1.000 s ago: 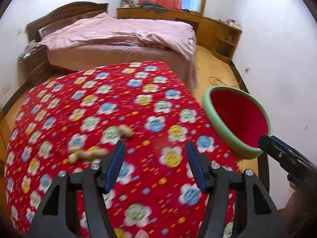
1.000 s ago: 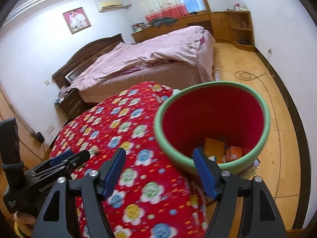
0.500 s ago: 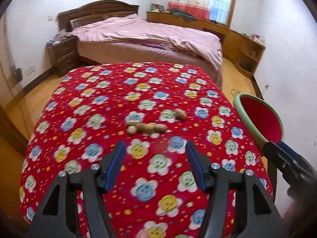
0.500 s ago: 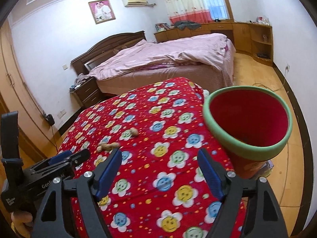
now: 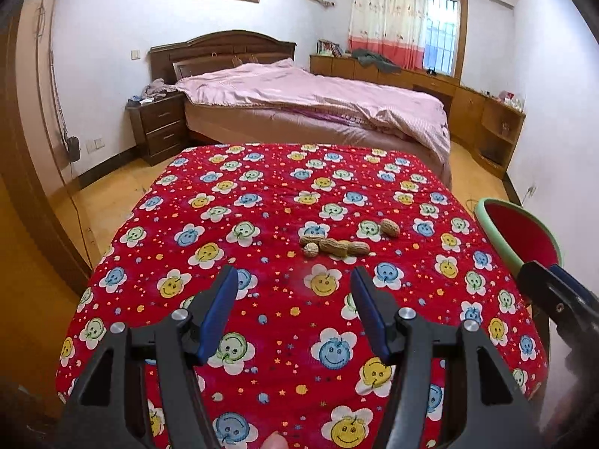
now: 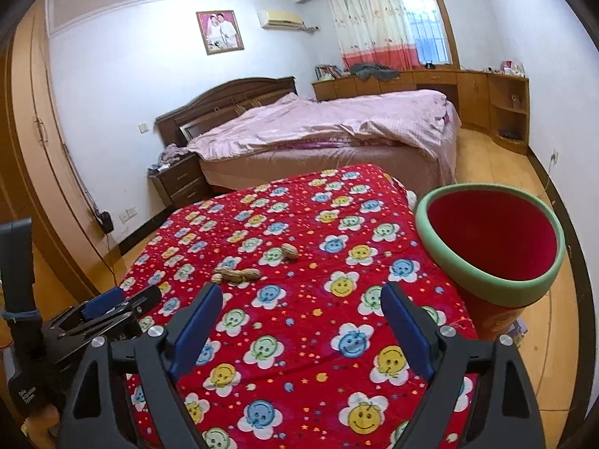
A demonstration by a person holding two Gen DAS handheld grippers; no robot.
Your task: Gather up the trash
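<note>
Peanuts [image 5: 338, 246] on tabletop [image 5: 262, 336], twelve o'clock of left tool [image 5: 294, 286], empty, half-wide; right tool [image 6: 301, 303] just widening, empty.

- Soft daylight reaches me through the barred window behind the cream-and-red curtain [image 5: 387, 26].
- Both views sharp; fisheye bends edges, corners black.

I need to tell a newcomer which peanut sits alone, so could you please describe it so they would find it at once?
Start at the red flower-patterned cloth covering the table in front of the pink bed. Near its middle lies a row of tan peanut shells. The lone peanut lies apart from that row, farther back and nearer the green-rimmed red bin, touching nothing else.
</note>
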